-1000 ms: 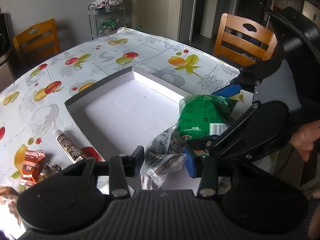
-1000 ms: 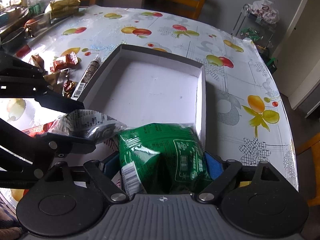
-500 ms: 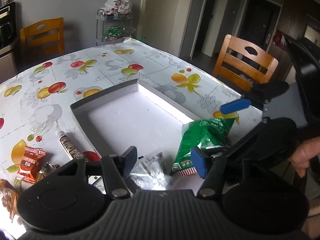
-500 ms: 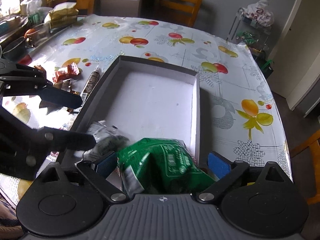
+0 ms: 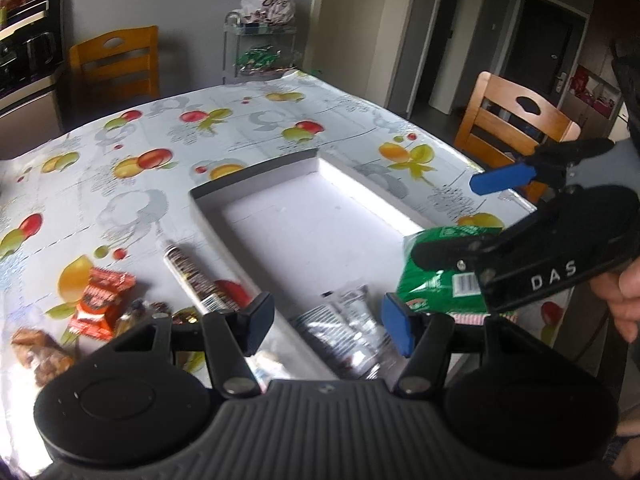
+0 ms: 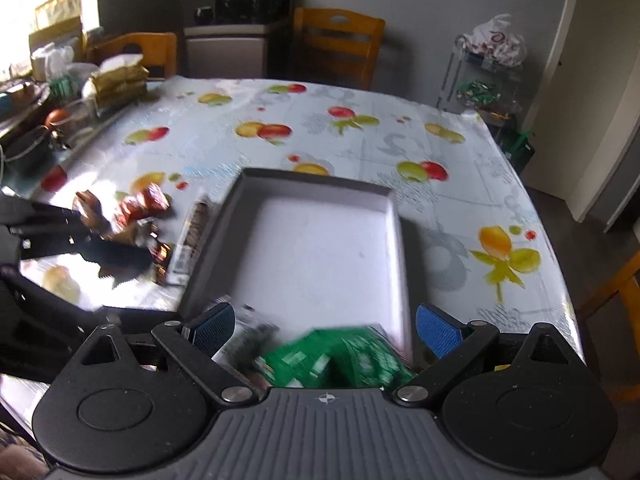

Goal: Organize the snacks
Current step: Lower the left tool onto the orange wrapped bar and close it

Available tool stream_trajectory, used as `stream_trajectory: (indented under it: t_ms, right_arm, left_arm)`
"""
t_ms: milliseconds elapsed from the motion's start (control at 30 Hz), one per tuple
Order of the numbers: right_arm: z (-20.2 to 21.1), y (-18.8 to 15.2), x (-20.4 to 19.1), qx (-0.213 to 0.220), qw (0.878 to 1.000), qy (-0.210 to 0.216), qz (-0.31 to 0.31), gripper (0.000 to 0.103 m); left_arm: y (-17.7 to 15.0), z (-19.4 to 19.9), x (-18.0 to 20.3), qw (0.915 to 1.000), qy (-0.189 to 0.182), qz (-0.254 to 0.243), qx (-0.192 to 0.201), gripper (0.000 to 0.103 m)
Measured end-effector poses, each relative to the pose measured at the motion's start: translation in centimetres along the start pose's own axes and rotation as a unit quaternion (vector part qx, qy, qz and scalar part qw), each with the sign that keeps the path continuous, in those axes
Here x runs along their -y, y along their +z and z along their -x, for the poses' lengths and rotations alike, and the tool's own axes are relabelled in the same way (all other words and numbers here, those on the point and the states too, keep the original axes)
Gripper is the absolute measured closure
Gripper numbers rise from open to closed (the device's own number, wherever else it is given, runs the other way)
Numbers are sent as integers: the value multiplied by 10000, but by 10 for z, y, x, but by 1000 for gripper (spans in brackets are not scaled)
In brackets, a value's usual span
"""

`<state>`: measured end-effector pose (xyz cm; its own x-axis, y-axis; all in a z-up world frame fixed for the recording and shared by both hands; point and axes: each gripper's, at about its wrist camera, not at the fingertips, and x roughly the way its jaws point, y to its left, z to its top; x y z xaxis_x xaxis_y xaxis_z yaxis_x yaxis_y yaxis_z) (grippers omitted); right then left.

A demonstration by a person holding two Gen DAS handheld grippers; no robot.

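A shallow white box [image 5: 304, 232] [image 6: 320, 248] lies on the fruit-print table. A green snack bag [image 5: 436, 280] [image 6: 340, 356] and a silver clear packet [image 5: 348, 332] [image 6: 244, 332] lie at the box's near end. My left gripper [image 5: 326, 322] is open and empty above the silver packet. My right gripper [image 6: 324, 330] is open and empty above the green bag; it also shows in the left wrist view [image 5: 460, 216]. Loose snacks lie left of the box: an orange-red packet [image 5: 100, 300], a dark tube [image 5: 192, 276] [image 6: 192, 236] and brown wrapped candies [image 5: 40, 348] [image 6: 140, 208].
Wooden chairs [image 5: 516, 124] [image 6: 336, 44] stand around the table. A wire rack [image 5: 260, 52] with bags stands at the far wall. Dishes and bags [image 6: 80, 92] crowd the table's far left corner. The table edge [image 6: 560, 300] runs close on the right.
Both grippers let go of their bags, opened wide and pulled back and up. The green bag and the silver packet now lie in the box's near end.
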<state>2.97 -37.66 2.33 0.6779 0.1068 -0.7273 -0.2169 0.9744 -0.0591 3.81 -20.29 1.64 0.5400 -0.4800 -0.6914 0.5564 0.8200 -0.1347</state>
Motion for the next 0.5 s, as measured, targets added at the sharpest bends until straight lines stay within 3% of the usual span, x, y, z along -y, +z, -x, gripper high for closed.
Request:
stream_trajectory:
  t_ms: [300, 500]
  right_arm:
    - [-12, 20, -39, 86, 9989, 357, 275, 5]
    - [-23, 29, -62, 72, 9971, 646, 390, 12]
  left_arm:
    - [-22, 24, -36, 9987, 371, 330, -115, 44]
    - [-42, 31, -51, 9972, 490, 407, -388, 44]
